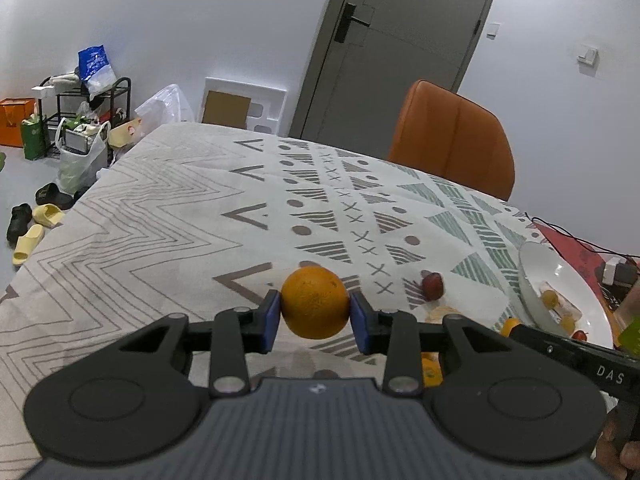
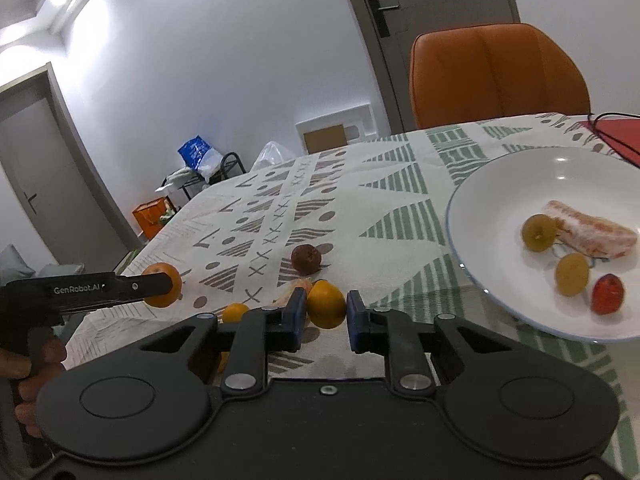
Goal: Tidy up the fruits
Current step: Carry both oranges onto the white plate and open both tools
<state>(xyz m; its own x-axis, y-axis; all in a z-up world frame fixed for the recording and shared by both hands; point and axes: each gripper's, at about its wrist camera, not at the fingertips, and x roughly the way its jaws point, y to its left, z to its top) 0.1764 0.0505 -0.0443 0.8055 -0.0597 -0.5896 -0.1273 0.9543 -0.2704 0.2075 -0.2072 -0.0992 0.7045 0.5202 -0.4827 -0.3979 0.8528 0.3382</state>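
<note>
My left gripper (image 1: 316, 320) is shut on a large orange (image 1: 315, 304), held above the patterned tablecloth (image 1: 160, 240). From the right wrist view this orange (image 2: 176, 276) shows at the far left, partly behind the left gripper's finger. My right gripper (image 2: 326, 320) is shut on a small yellow-orange fruit (image 2: 326, 304) low over the cloth. A dark red fruit (image 2: 306, 259) lies just beyond it, and another small orange fruit (image 2: 235, 312) lies to its left. The white plate (image 2: 460, 200) at the right holds two yellow-green fruits, a red one (image 2: 607, 294) and a peeled citrus piece (image 2: 592, 232).
An orange chair (image 1: 452, 136) stands at the table's far side. A red mat with a black cable (image 2: 612, 128) lies behind the plate. A piece of peel (image 2: 294, 290) rests near the right fingertips. Bags, a rack and slippers clutter the floor (image 1: 60, 152) to the left.
</note>
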